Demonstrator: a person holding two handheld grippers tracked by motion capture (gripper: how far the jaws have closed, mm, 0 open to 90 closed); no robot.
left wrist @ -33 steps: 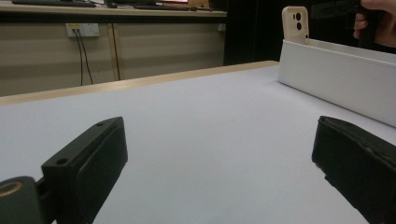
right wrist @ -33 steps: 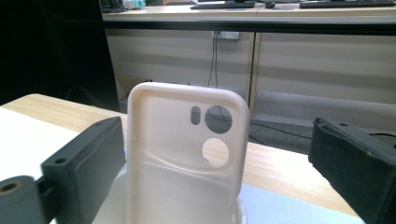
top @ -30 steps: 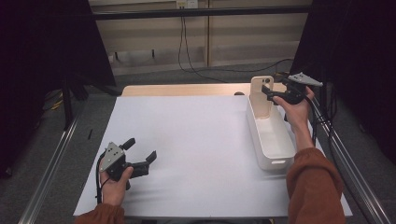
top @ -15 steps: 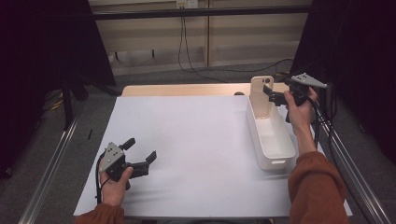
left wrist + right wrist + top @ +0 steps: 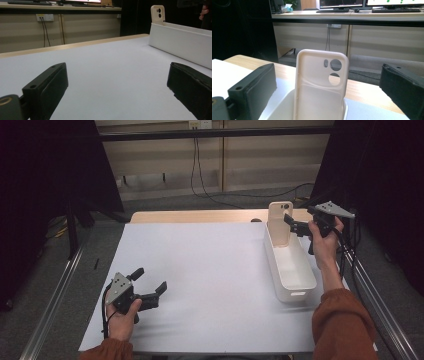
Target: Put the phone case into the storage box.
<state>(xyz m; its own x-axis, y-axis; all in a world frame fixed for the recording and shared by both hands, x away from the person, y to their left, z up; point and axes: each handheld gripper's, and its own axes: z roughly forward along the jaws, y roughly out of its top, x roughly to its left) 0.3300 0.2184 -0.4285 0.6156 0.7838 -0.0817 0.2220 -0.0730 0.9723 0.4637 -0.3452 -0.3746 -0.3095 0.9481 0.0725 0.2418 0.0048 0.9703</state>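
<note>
Case (image 5: pixel 319 87) upright at bin's (image 5: pixel 300 287) far end (claws (image 5: pixel 327 95) apart).

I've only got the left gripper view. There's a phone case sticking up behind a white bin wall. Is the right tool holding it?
Observer: No, the right tool is open, its jaws either side of the phone case without touching.
Operator: Is the case inside the bin?
Observer: Yes, it stands upright at the far end of the bin.
Operator: Anything else in there?
Observer: No, the rest looks bare.
</note>
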